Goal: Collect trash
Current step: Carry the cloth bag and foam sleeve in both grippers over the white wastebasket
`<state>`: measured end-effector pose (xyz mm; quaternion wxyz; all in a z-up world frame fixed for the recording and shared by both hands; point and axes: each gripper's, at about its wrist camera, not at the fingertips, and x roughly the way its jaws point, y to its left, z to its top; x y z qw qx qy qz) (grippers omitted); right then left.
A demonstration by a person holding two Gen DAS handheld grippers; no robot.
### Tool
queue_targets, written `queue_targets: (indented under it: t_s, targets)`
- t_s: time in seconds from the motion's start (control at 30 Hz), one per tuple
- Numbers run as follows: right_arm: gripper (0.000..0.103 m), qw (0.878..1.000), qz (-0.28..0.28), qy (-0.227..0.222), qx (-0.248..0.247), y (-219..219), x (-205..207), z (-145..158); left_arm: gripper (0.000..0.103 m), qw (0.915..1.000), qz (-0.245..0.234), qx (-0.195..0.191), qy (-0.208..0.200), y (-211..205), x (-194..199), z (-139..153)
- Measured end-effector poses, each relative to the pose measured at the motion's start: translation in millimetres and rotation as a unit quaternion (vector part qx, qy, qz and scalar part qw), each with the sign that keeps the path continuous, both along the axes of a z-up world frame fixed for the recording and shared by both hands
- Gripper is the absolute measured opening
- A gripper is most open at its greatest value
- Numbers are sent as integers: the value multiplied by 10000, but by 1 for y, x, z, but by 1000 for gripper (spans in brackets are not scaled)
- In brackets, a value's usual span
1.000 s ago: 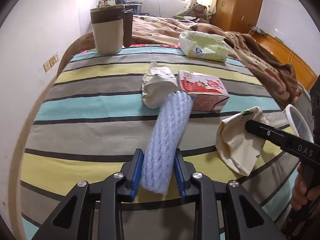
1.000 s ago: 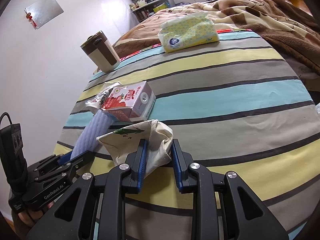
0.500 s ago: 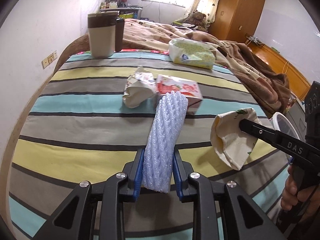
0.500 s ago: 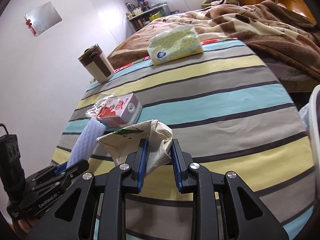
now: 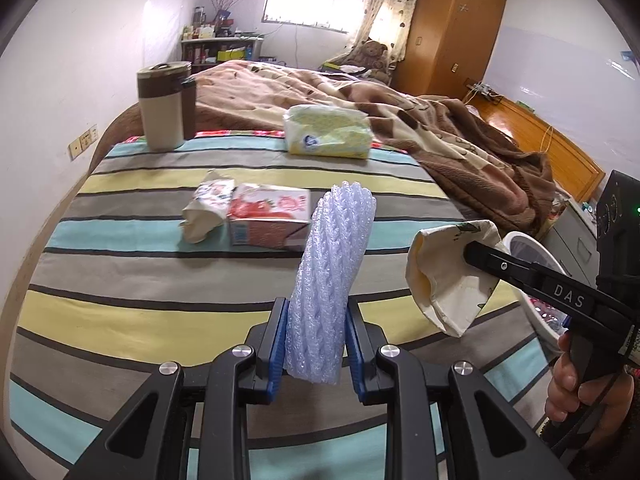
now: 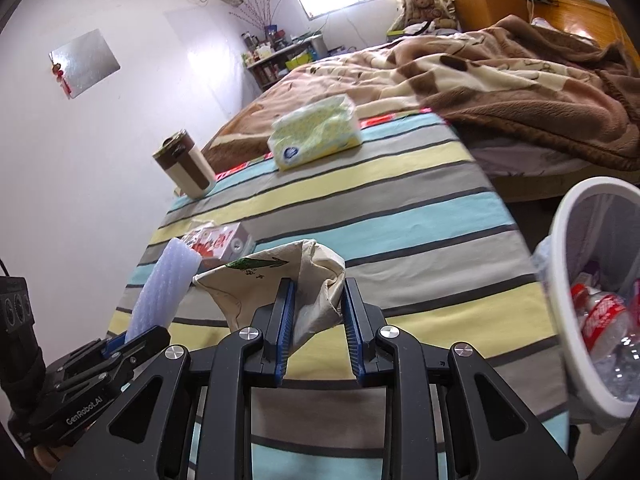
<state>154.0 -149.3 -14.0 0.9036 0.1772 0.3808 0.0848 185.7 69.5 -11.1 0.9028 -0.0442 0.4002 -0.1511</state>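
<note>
My left gripper (image 5: 315,322) is shut on a white foam net sleeve (image 5: 332,280), which stands up off the striped bed cover (image 5: 120,280). A crumpled cream paper cup (image 6: 296,288) sits pinched in my shut right gripper (image 6: 316,312), lifted clear of the cover; the same cup (image 5: 444,284) shows at the right of the left wrist view. On the cover lie a red juice carton (image 5: 268,220) and a crumpled wrapper (image 5: 206,212) beside it. A white trash bin (image 6: 576,320) holding plastic bottles stands off the bed's right edge.
A brown and beige lidded tumbler (image 5: 166,106) and a yellow tissue pack (image 5: 326,136) sit at the far end of the striped cover. A brown blanket (image 6: 520,80) is heaped behind. A hand (image 5: 572,376) grips the right tool's handle.
Both grippers have risen and pulled back with their loads. The foam sleeve has come off the carton, and the trash bin has come into the right wrist view.
</note>
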Motion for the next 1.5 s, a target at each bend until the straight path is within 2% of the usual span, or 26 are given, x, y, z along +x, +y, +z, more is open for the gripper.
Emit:
queue_targets:
  t_s: [0.2, 0.77, 1.2, 1.5]
  targets:
    - [25, 9997, -185, -150, -21, -24, -12, 9, 27, 9998, -181, -61, -111, -25, -9, 9]
    - [25, 9959, -873, -217, -118, -93, -33, 17, 27, 9966, -781, -133, -215, -108, -14, 24]
    - [25, 9871, -1570, -234, -216, -153, -56, 20, 27, 9907, -1326, -101, -301, -183, -17, 30]
    - [25, 9803, -1943, -110, -333, -180, -67, 16, 27, 9850, -1706, -162, -187, -230, -21, 26]
